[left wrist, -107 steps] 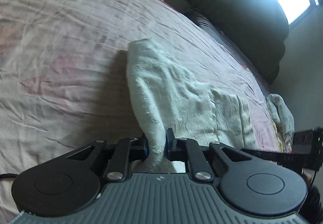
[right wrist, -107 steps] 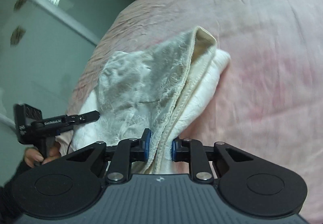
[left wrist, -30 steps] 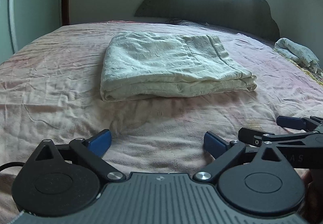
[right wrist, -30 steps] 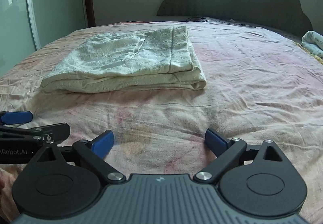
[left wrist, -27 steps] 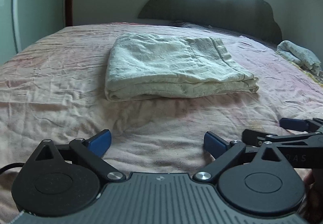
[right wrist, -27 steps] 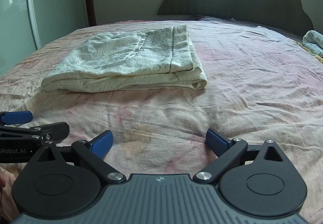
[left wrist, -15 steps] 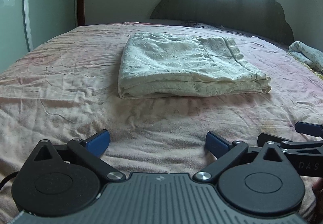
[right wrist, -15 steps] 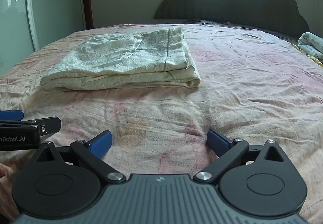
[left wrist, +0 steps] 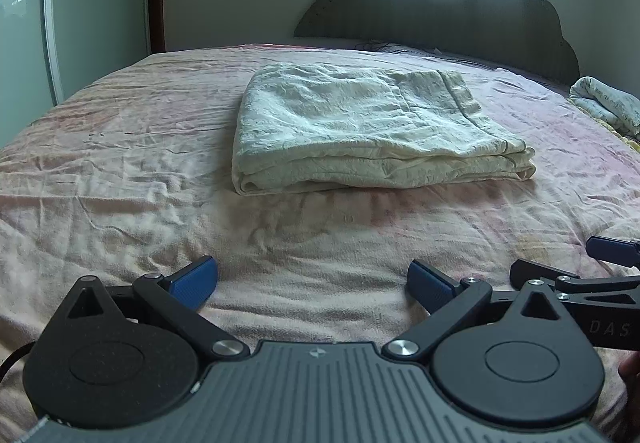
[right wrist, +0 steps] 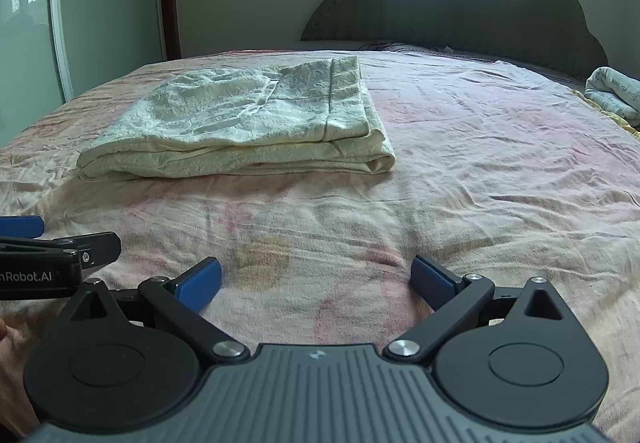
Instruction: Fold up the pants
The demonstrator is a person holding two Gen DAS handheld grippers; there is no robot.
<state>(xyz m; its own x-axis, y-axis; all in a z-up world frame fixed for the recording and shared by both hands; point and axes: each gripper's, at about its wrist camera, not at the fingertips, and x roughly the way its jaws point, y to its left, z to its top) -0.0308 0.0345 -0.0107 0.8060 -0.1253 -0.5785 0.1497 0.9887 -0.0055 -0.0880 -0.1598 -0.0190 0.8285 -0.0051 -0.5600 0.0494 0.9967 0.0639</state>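
Observation:
The cream pants (left wrist: 360, 127) lie folded in a flat rectangle on the pink bed sheet (left wrist: 120, 179), in the middle of the bed. They also show in the right wrist view (right wrist: 248, 123), left of centre. My left gripper (left wrist: 312, 283) is open and empty, low over the sheet well short of the pants. My right gripper (right wrist: 316, 281) is open and empty, also short of the pants. The right gripper shows at the right edge of the left wrist view (left wrist: 608, 263), and the left gripper at the left edge of the right wrist view (right wrist: 44, 243).
A dark padded headboard (left wrist: 460, 11) stands at the far end of the bed. A rolled patterned cloth (left wrist: 604, 107) lies at the far right edge. A glass sliding door (right wrist: 28, 27) is on the left wall.
Both grippers let go of the pants, which now lie folded on the bed. Over the last second both open grippers have drawn back slightly and stayed open.

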